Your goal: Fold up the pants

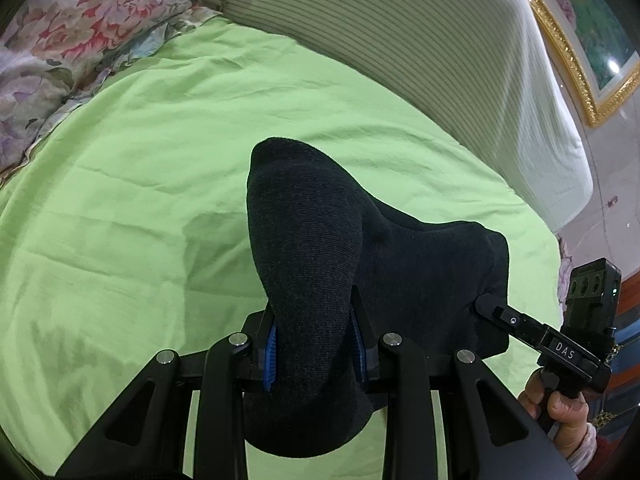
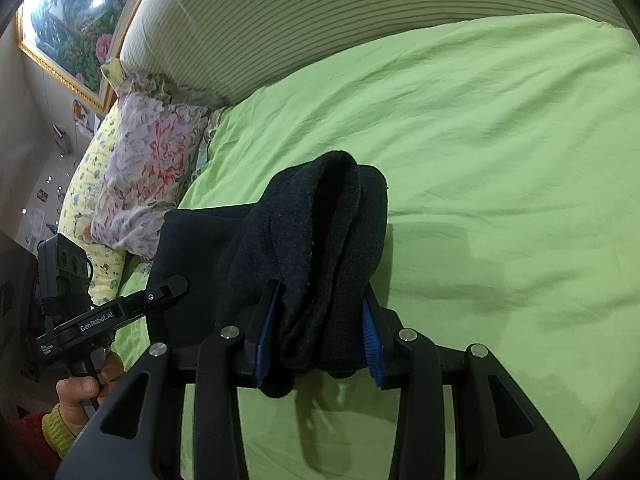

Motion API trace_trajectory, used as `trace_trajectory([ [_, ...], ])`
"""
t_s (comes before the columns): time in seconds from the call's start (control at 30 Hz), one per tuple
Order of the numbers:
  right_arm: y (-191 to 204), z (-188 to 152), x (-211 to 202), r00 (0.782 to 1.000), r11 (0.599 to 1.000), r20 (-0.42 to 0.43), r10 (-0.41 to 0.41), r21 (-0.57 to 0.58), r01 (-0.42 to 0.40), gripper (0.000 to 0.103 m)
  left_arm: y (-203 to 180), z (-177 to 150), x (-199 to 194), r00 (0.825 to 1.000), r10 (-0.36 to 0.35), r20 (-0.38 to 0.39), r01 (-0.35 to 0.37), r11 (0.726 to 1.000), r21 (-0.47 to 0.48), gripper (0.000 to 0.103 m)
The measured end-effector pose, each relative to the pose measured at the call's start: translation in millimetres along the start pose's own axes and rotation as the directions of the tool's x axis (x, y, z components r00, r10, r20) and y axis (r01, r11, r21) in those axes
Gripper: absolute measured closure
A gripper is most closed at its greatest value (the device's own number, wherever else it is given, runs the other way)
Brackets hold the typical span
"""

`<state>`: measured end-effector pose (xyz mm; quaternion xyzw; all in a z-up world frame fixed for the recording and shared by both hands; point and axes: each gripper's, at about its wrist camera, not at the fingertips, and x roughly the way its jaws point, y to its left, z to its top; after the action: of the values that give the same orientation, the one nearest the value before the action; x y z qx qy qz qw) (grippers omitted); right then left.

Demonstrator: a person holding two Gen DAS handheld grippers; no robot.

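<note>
My left hand-held gripper (image 1: 314, 344) is clamped on a thick bunch of the dark knit pants (image 1: 320, 248), blue pads (image 1: 271, 354) pressing the fabric from both sides; the cloth rises in a hump ahead of the fingers and hangs below them, lifted above the green bedsheet (image 1: 140, 200). My right hand-held gripper (image 2: 320, 340) is likewise closed on a doubled fold of the same pants (image 2: 316, 240), which drape ahead of and beneath its pads (image 2: 372, 340). The garment spans between the two grippers. Beyond both, the striped headboard (image 1: 400, 40) stands; floral pillows (image 2: 148, 160) lie to the far left of my right hand-held gripper. My right hand (image 1: 560, 404) appears at the left view's right edge.
</note>
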<state>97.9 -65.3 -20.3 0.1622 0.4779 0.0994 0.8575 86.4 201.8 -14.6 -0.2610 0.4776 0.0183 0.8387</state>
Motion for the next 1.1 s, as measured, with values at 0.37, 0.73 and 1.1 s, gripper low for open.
trace_trajectory([
  [0.37, -11.0, -0.1, 12.0, 0.998, 0.999, -0.025, -0.051, -0.008, 0.051, 0.054, 20.1, -3.5, 17.8, 0.999, 0.011, -0.046, -0.013, 0.999, -0.041, 0.061],
  [0.73, -21.7, -8.0, 4.6, 0.993, 0.993, 0.005, -0.12, -0.009, 0.12, 0.038, 31.3, -9.0, 15.5, 0.998, 0.055, -0.034, -0.057, 0.997, -0.054, 0.041],
  [1.1, -15.5, -13.8, -4.6, 0.985, 0.984, 0.033, -0.171, -0.044, 0.173, 0.029, 20.5, -26.9, 8.2, 0.995, 0.096, -0.037, -0.096, 0.995, -0.003, 0.027],
])
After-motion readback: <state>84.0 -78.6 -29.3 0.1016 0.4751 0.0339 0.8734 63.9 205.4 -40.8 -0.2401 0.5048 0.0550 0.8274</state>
